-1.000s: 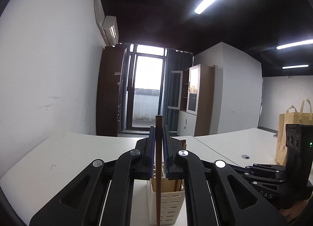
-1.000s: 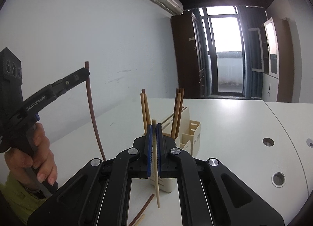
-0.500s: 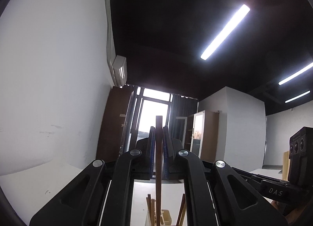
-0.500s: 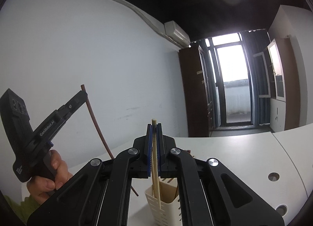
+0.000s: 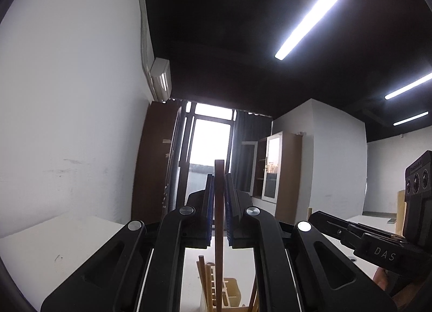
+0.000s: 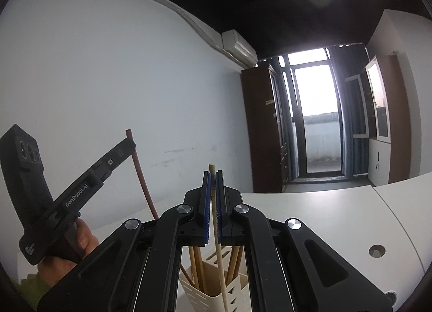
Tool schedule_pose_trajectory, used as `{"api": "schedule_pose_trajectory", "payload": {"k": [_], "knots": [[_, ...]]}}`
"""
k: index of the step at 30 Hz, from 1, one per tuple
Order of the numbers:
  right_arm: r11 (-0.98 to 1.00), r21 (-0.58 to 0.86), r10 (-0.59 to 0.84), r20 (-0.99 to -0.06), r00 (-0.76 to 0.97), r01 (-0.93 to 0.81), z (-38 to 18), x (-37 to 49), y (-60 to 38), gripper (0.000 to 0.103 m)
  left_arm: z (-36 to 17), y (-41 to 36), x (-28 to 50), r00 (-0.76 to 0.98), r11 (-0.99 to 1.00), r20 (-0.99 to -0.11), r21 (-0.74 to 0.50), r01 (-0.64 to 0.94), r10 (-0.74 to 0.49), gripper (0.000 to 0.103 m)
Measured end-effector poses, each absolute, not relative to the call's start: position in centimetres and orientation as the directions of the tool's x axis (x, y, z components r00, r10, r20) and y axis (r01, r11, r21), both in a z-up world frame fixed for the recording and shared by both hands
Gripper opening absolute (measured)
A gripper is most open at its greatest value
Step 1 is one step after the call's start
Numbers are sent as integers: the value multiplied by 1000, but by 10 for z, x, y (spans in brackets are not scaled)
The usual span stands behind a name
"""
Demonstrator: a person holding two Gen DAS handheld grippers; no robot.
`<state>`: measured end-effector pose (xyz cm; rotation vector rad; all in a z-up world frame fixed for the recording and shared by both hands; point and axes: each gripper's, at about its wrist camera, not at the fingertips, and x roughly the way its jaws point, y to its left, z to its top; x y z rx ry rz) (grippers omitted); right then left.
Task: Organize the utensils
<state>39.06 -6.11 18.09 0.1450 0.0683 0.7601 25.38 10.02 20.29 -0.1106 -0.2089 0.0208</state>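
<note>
My left gripper [image 5: 219, 177] is shut on a dark brown chopstick [image 5: 219, 231] that hangs down into the cream slotted utensil holder [image 5: 229, 293]. In the right wrist view the left gripper [image 6: 129, 147] holds that brown chopstick [image 6: 141, 179] at the left. My right gripper [image 6: 212, 174] is shut on a pale chopstick [image 6: 217, 252] whose lower end reaches into the holder [image 6: 216, 290]. Several wooden chopsticks [image 6: 195, 268] stand in the holder. The right gripper's body [image 5: 378, 247] shows at the right of the left wrist view.
The holder stands on a white table [image 6: 324, 217] with round cable holes [image 6: 376, 251]. A white wall [image 6: 108, 96] is close on the left. A brown cabinet [image 6: 260, 128] and a balcony door [image 6: 318, 120] are at the far end.
Both grippers have tilted upward and closed in above the holder. Each chopstick now hangs with its lower end inside the holder instead of beside it.
</note>
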Motion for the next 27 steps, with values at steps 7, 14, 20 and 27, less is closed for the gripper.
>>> {"api": "schedule_pose_trajectory", "payload": {"k": [7,14,20,27], "knots": [[709,161,696,-2,718,-687,186,381,-69,1,201,104,258,983,993,181,-117,-8,29,7],[719,158,689,-37,724,-676,183,382,-66,1,202,107,255,983,993,183,-116,-10,31,7],[733,191,674,-78,735,-653,184,389,-69,1,201,111,260,986,993,166,-119,-11,30,7],[754,221,652,-129,747,-619,180,399,-71,1,199,112,255,985,992,169,-128,-5,27,7]]}}
